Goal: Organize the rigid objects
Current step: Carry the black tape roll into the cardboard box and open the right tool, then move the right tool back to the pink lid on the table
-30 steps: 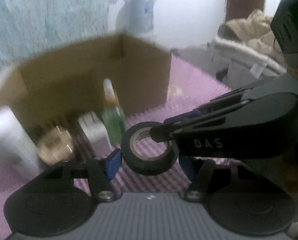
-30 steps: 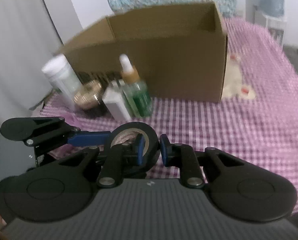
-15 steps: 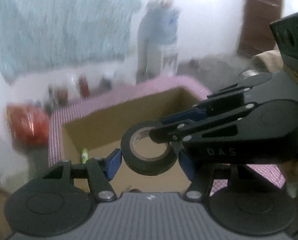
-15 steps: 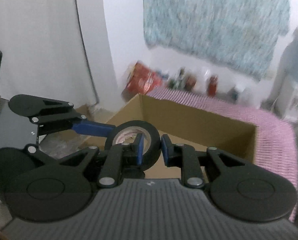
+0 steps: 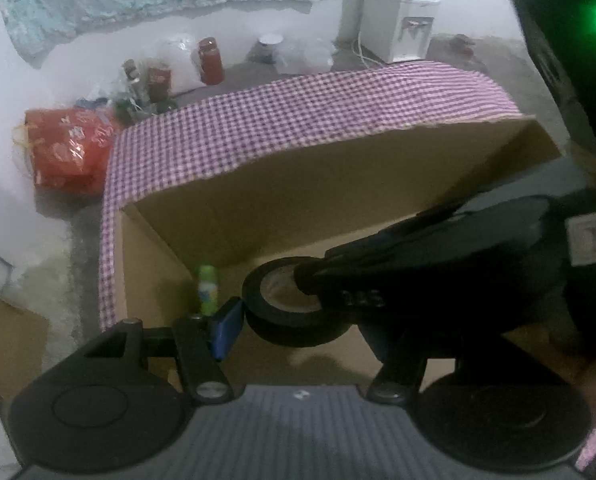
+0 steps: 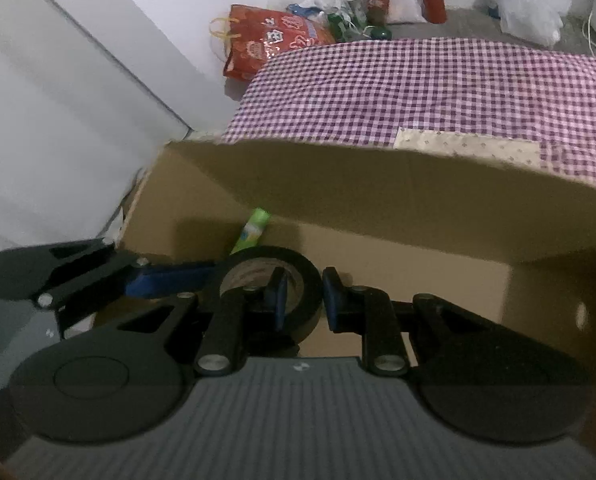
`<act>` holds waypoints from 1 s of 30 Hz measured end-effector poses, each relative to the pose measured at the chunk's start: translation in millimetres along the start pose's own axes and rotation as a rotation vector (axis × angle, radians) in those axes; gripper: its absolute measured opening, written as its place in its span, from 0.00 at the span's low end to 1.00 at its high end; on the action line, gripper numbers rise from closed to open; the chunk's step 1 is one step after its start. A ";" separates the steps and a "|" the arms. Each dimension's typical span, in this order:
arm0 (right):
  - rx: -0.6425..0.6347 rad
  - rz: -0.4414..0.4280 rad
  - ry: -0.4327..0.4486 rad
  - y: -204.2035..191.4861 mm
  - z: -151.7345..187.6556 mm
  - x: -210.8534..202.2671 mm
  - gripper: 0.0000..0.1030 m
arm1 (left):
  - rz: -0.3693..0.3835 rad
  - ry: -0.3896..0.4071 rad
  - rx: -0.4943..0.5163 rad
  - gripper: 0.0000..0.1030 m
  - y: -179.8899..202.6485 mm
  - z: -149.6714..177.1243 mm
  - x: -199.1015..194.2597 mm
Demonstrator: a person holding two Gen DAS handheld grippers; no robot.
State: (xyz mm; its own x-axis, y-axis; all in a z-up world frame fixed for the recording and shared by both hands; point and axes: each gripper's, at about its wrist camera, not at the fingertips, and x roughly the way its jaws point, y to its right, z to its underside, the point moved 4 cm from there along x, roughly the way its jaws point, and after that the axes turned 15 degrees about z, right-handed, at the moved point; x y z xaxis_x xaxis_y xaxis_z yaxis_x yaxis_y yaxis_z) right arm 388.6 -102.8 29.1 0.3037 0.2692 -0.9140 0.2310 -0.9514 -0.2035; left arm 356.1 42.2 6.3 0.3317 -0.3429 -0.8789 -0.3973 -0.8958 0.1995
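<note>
The round black roll of tape (image 6: 274,292) hangs over the open brown cardboard box (image 6: 377,196). The right tongs (image 6: 301,296) pinch its wall. The left tongs (image 5: 298,322) squeeze its sides. A small green bottle (image 6: 252,230) stands inside, at the back wall.

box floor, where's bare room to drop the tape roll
Most of the cardboard box floor is bare, from the middle to the right wall. Only the green tube leans in the far left corner. The tape roll hangs beside it.
</note>
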 end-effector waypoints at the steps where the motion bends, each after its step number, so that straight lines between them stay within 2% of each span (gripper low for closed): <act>1: 0.003 0.008 0.005 -0.9 1.1 1.9 0.19 | -0.018 0.004 0.011 0.62 0.1 -2.5 2.8; 4: 0.025 0.017 0.015 -1.8 -3.6 9.7 0.20 | -0.049 0.010 0.027 0.61 -1.1 -7.1 9.7; 8: 0.051 0.018 0.030 4.0 -9.2 14.3 0.20 | -0.032 0.037 0.021 0.62 2.2 -10.5 5.2; 14: 0.083 -0.014 0.083 14.6 -8.0 -10.4 0.21 | -0.021 0.087 0.027 0.64 12.0 -11.2 -17.6; 18: 0.104 -0.077 0.149 21.2 2.3 -51.2 0.21 | 0.019 0.145 0.030 0.71 23.6 -4.0 -49.3; 23: 0.106 -0.151 0.240 31.8 30.7 -114.9 0.21 | 0.070 0.245 0.039 0.80 41.8 15.7 -103.5; 26: 0.112 -0.203 0.308 42.4 61.9 -160.0 0.23 | 0.085 0.330 0.047 0.83 56.4 37.2 -141.2; 28: 0.113 -0.224 0.363 50.9 87.9 -189.0 0.24 | 0.090 0.387 0.049 0.89 69.1 60.2 -164.5; 30: 0.097 -0.242 0.426 57.3 120.0 -214.0 0.26 | 0.097 0.435 0.072 0.91 84.6 89.1 -179.4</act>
State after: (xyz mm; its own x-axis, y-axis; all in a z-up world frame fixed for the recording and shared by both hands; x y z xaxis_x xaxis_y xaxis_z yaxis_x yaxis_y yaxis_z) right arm 226.0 -232.8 171.0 0.6074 0.5015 -0.6161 0.2605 -0.8584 -0.4419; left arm 186.7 53.2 142.3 0.6125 -0.5253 -0.5907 -0.4980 -0.8367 0.2278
